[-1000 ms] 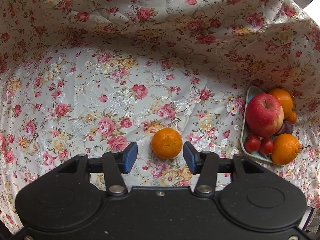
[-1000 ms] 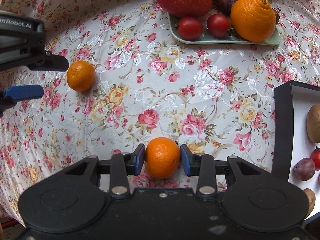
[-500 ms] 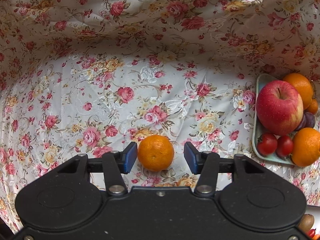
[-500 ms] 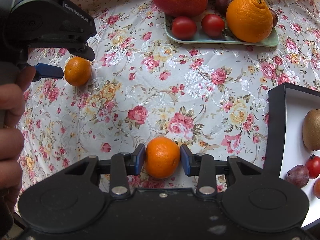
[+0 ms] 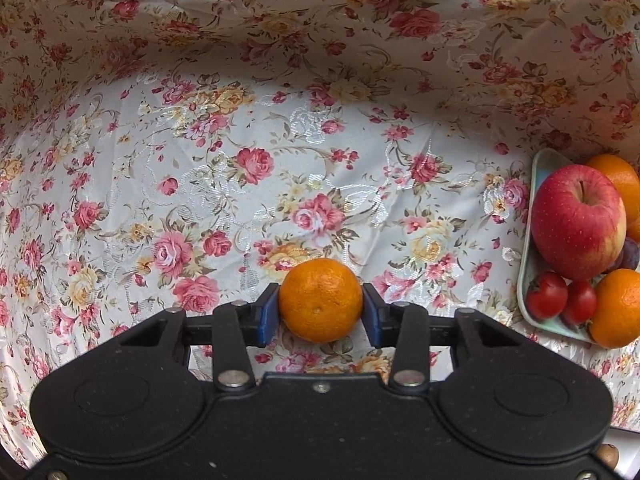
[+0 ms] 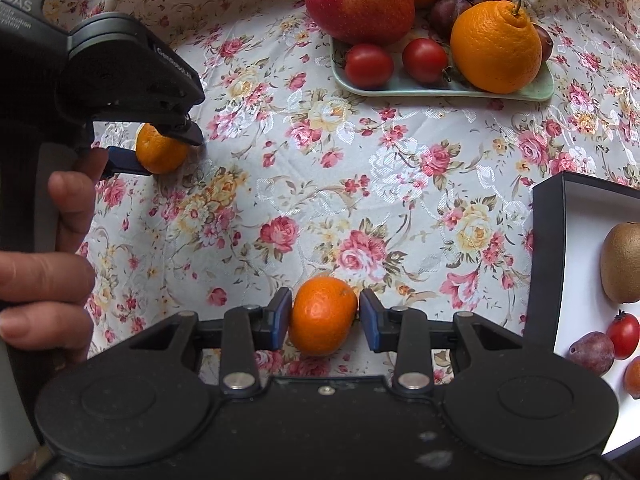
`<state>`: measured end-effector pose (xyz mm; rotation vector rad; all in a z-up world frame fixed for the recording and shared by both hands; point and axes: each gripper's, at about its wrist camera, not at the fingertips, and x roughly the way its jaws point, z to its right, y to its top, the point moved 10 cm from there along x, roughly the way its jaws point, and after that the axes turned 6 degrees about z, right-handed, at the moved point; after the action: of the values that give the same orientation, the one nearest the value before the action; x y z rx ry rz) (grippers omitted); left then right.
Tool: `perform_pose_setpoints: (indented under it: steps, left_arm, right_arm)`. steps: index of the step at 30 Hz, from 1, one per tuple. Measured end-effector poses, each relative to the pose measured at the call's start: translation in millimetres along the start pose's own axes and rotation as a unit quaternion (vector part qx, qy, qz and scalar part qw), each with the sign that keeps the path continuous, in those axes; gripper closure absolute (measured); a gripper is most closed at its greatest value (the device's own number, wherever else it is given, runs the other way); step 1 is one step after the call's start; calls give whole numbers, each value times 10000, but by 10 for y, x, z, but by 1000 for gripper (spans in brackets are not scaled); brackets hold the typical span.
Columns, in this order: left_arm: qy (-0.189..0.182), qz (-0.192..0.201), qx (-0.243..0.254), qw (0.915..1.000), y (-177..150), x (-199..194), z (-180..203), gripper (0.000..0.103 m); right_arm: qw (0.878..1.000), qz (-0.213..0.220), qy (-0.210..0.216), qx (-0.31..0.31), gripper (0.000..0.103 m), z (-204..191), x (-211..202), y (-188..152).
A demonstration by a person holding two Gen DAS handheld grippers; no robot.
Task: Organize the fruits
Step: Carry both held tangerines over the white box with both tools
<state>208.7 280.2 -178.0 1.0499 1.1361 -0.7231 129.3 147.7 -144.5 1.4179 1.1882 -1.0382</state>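
Fig. 1. 2 wrist views over a counter under a floral cloth (image 5: 280, 140).

Left view: left claw (image 5: 320, 308) pointed steeply down, jaws closing, both blue pads (image 5: 267, 314) pressed on the flanks of the left tangerine (image 5: 320, 300). Fruit resting on the cloth, centred between the pads. At the right edge, a pale green plate (image 5: 524, 280) with a red apple (image 5: 578, 220), 2 cherry tomatoes (image 5: 546, 295), a dark plum partly hidden and oranges (image 5: 618, 314).

Right view: right claw (image 6: 323, 316) pointed straight down, jaws closing around the right tangerine (image 6: 322, 314). Left pad touching the peel; at the right pad a thin dark gap, so not yet clamped. Fruit sitting on the cloth. At far left, a hand (image 6: 44, 272) around the grip of the left tool, its claw seen from the side with the other tangerine between its fingers. Same plate along the top edge, well apart from both tangerines, with a stemmed knobbly orange (image 6: 496, 48) at its right end. At the right edge, a black box (image 6: 546, 260) with a white interior, near the right tangerine. Inside: 1 kiwi (image 6: 622, 264), 1 plum (image 6: 591, 353), 1 cherry tomato (image 6: 624, 336) and 1 more fruit cut off by the frame.
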Motion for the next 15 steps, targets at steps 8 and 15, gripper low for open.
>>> perform_pose_setpoints:
  steps: [8, 15]
  left_arm:
    - [95, -307, -34, 9995, -271, -210, -64, 53]
    - [9, -323, 238, 9992, -501, -549, 41, 53]
  right_arm:
    - [10000, 60, 5, 74, 66, 48, -93, -15]
    - [9998, 140, -71, 121, 66, 117, -176, -130]
